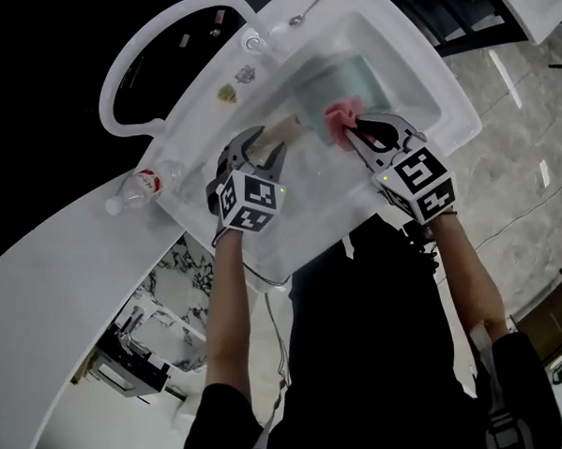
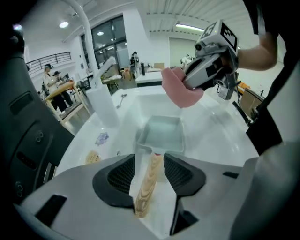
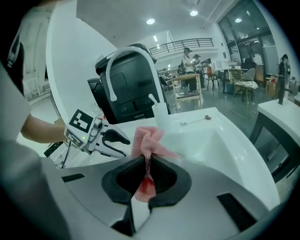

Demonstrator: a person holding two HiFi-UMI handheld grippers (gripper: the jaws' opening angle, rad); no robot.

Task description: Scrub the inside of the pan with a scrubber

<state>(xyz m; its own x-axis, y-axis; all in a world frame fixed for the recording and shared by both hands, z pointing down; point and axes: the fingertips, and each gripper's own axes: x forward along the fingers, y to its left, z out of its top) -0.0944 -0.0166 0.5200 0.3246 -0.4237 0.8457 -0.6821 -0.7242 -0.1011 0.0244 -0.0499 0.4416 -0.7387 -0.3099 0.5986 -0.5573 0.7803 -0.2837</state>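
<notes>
Straddling pan handle [image 2: 146,187] with gaps, left gripper [image 2: 150,160] jaws apart; right gripper [image 3: 146,163] jaws clamped on scrubber [image 3: 146,137]

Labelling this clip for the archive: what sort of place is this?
Probably an open lab or office hall, not a home kitchen: a white sink in a curved counter, tables and chairs behind, a railed mezzanine.

This looks like a big open-plan workspace or demo hall, not a home, with a white moulded sink unit [image 1: 451,102] standing out on the stone floor. Around it are tall glass walls [image 2: 108,42], a railed mezzanine [image 3: 185,44], ceiling spotlights [image 3: 150,21] and people [image 3: 190,57] at work tables [image 3: 188,76].
</notes>
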